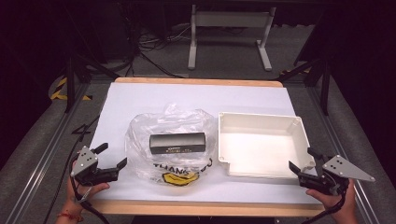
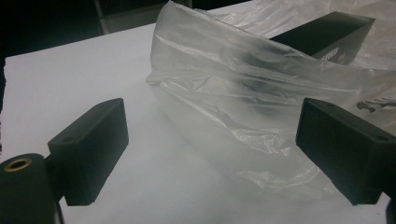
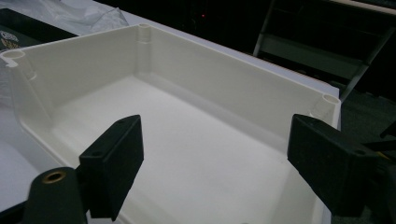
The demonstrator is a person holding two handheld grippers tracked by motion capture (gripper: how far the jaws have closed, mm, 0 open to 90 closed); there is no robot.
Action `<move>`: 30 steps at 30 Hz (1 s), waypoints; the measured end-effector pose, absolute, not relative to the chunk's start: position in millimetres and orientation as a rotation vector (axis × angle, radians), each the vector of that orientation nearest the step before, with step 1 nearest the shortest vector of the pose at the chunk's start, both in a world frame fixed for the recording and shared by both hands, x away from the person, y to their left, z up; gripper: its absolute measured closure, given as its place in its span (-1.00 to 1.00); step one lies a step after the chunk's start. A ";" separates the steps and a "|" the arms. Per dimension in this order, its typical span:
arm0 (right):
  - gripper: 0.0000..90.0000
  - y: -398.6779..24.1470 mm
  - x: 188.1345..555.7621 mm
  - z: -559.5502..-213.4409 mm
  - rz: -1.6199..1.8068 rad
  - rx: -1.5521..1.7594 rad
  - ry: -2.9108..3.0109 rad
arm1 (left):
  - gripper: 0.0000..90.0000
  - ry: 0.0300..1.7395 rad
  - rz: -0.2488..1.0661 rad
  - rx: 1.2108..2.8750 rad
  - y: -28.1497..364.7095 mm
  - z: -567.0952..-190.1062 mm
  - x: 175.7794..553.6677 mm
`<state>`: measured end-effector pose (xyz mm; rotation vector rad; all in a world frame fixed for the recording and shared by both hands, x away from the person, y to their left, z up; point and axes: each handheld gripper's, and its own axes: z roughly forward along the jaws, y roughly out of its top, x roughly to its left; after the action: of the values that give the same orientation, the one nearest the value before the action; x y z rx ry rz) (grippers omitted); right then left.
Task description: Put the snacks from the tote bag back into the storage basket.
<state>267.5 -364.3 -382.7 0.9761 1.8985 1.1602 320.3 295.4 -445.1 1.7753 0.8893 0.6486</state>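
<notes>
Broad wooden-edged table (image 1: 196,82) under a white paper sheet (image 1: 140,100), spread ahead of both claws. Shallow rectangular white plastic tray (image 1: 261,140), open side up, directly ahead of the right claw (image 1: 303,161) and just beside it, near corner almost at the jaw tips; inner walls and floor of the tray (image 3: 196,140) bare between the jaws in the right gripper view. Crumpled clear plastic bag (image 1: 170,140) with dark lettering and a yellow mark near its front edge, lying flat just ahead and inward of the left claw (image 1: 112,156); in the left gripper view, folded film of the bag (image 2: 233,88) close beyond the jaws, nearer the right-hand jaw. Long black rectangular box (image 1: 177,143) with small gold print on its side, resting within the bag, well beyond the left claw and between the two claws across the table; one end of the box (image 2: 327,35) raised behind the film. Left claw spread wide, gripping nothing, held low near the front table edge by the left hand (image 1: 81,186). Right claw likewise spread wide and empty, held by the right hand (image 1: 334,198) at the front right corner.
</notes>
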 end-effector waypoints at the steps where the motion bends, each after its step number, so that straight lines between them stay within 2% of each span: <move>1: -0.57 -363.1 267.9 -381.4 1.156 0.966 1.900 | -0.77 0.889 0.648 1.776 294.8 -445.5 320.7; 9: -0.47 -345.2 276.9 -374.1 1.151 0.897 1.978 | -0.77 0.881 0.641 1.786 293.6 -446.1 321.9; 30: -0.47 -277.8 317.6 -359.9 1.213 0.681 2.083 | -0.77 0.873 0.627 1.798 292.3 -446.9 322.1</move>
<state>317.6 -277.8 -359.9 0.6809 2.0832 1.2126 322.1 292.3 -446.9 1.7978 0.8726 0.6274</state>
